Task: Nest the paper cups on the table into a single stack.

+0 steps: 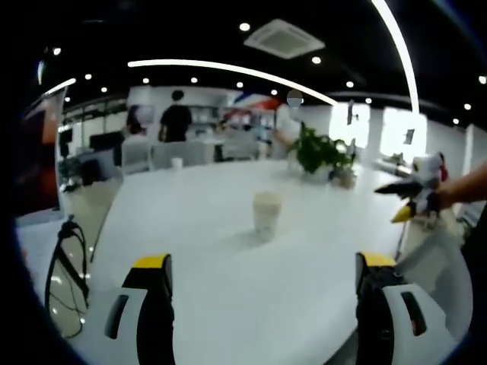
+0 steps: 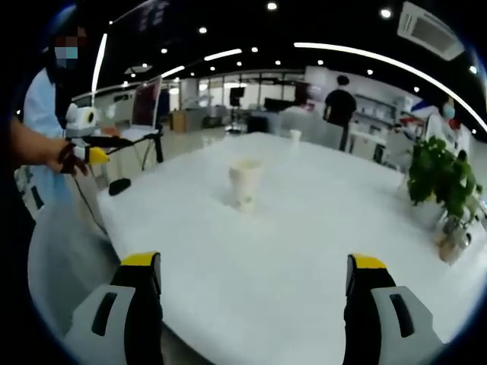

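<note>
White table (image 1: 228, 304) — one paper cup (image 1: 266, 215) upright, contents unseen — both grippers spread.

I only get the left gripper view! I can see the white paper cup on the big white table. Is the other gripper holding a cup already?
Observer: No. In the right gripper view, the right gripper has its jaws wide apart with nothing between them, facing the white paper cup.
Operator: Is anything else lying over there?
Observer: A small dark oval object sits at the white table's edge.
Operator: And behind it?
Observer: A flat screen on a dark stand rises past that edge.
</note>
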